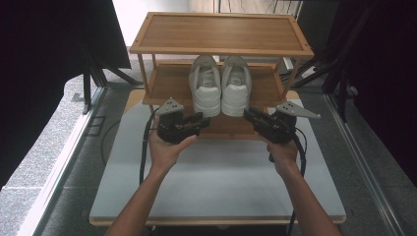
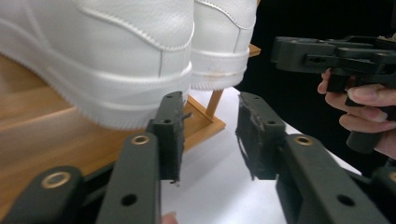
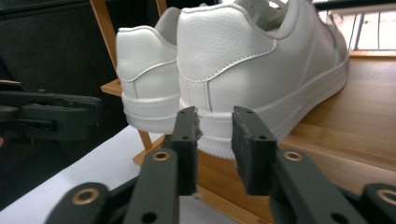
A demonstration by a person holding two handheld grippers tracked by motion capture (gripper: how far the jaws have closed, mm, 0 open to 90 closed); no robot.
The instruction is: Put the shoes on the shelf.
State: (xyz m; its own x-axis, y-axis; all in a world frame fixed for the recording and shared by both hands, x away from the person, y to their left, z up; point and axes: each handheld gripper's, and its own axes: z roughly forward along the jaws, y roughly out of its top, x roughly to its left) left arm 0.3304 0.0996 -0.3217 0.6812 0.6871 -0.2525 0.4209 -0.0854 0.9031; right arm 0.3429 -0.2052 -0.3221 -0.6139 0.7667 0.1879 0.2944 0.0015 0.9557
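A pair of white sneakers stands on the middle shelf (image 1: 169, 83) of a bamboo rack, heels toward me: left shoe (image 1: 205, 88), right shoe (image 1: 236, 88). My left gripper (image 1: 200, 119) hovers just below and in front of the left shoe's heel (image 2: 107, 51), jaws open and empty (image 2: 210, 105). My right gripper (image 1: 248, 114) mirrors it at the right shoe's heel (image 3: 261, 60), its jaws (image 3: 215, 119) open by a narrow gap with nothing between them. Neither gripper touches a shoe.
The rack's top shelf (image 1: 221, 32) overhangs the shoes' toes. A lower shelf (image 1: 226, 129) juts out under the grippers. The rack stands on a white tabletop (image 1: 221, 177). Black stands and curtains flank both sides.
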